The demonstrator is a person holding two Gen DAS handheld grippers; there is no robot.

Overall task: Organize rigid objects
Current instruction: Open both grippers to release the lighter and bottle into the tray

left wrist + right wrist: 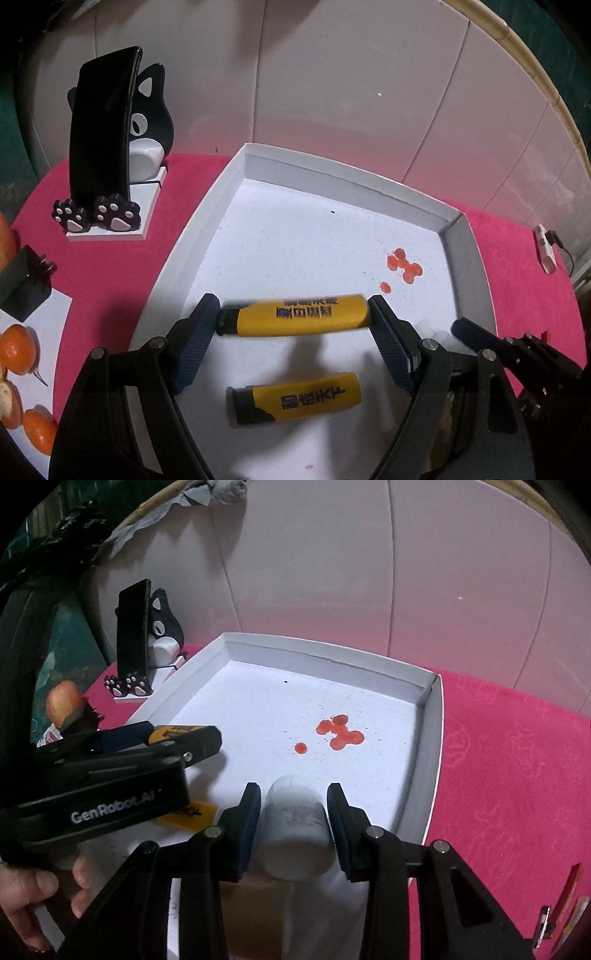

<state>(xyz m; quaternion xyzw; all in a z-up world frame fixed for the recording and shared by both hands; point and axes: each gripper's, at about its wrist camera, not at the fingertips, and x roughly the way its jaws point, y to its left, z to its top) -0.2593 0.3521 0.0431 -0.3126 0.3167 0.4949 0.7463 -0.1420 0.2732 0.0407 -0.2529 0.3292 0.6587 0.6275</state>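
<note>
Yellow with a black cap and black lettering, a lighter [295,316] is pinched end to end between the fingers of the left tool [293,317], held crosswise above the floor of a shallow white cardboard tray [347,173]. A second yellow lighter [295,398] lies flat on the tray floor just below it. The right tool [291,827] sits with its jaws on either side of a white cylindrical container [295,834] lying in the tray's near part; whether the pads press it I cannot tell. Red stains [340,733] mark the tray floor farther in. The tray rests on a table covered in pink cloth [509,760]. At the left stands a black phone [101,125] on a cat-shaped stand [151,110], with peeled oranges [18,350] nearby.
</note>
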